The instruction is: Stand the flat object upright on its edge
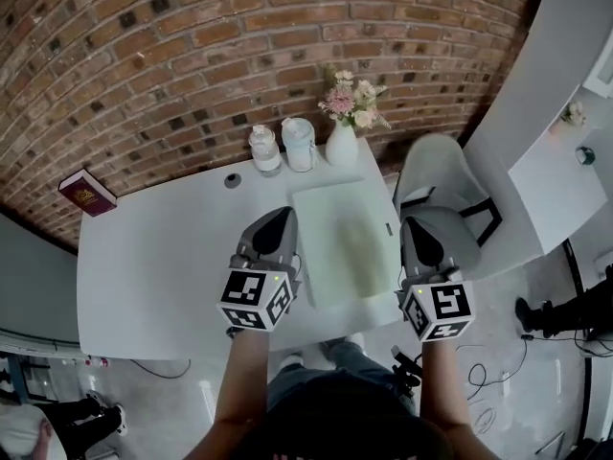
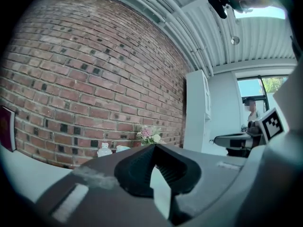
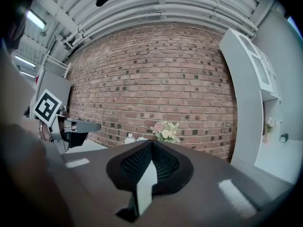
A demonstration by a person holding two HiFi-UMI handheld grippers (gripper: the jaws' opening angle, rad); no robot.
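A pale green flat board (image 1: 343, 242) lies flat on the white table (image 1: 153, 266), toward its right end. My left gripper (image 1: 276, 223) hovers just left of the board's left edge, its jaws shut with nothing between them. My right gripper (image 1: 422, 236) is off the table's right edge, to the right of the board, also shut and empty. In the left gripper view the left gripper (image 2: 154, 149) points level at the brick wall; the board is hidden below it. The right gripper view shows the right gripper (image 3: 151, 145) closed, facing the same wall.
At the table's back stand two clear jars (image 1: 265, 149) and a white vase of flowers (image 1: 343, 142). A small dark disc (image 1: 232, 180) lies nearby. A red book (image 1: 86, 193) stands at the far left corner. A grey chair (image 1: 442, 175) sits to the right.
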